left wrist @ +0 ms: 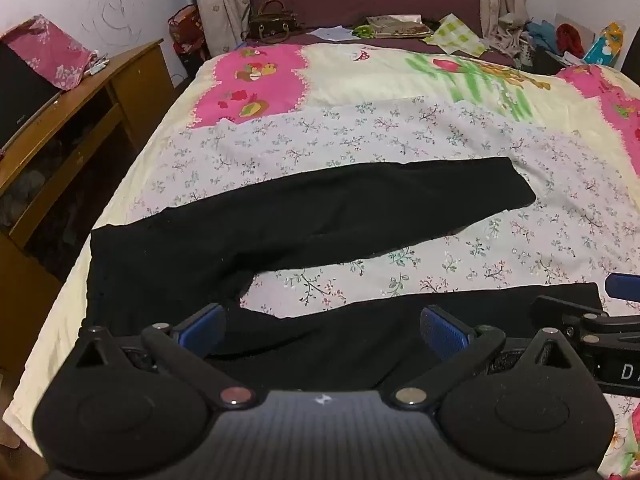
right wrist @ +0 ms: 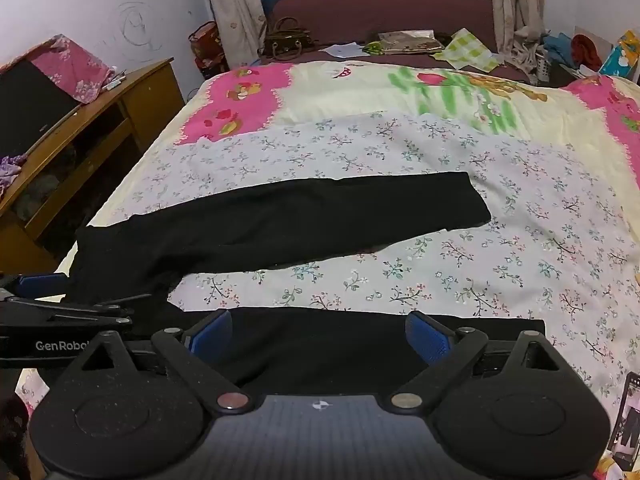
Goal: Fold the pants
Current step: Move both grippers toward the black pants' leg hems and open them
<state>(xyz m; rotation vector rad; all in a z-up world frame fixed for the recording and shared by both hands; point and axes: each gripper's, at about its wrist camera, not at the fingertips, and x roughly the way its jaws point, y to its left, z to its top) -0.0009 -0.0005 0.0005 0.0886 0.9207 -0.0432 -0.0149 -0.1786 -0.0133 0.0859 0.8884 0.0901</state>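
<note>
- Clearly, "GenRobo" shows in white on the left gripper.
- Both it and the right gripper gape wide, empty, above black pants.

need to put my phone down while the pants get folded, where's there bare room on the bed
Bare sheet lies in the wedge between the two legs of the black pants, and wider beyond the far leg up to the pink patch. The far end by the handbag and papers is crowded.
</note>
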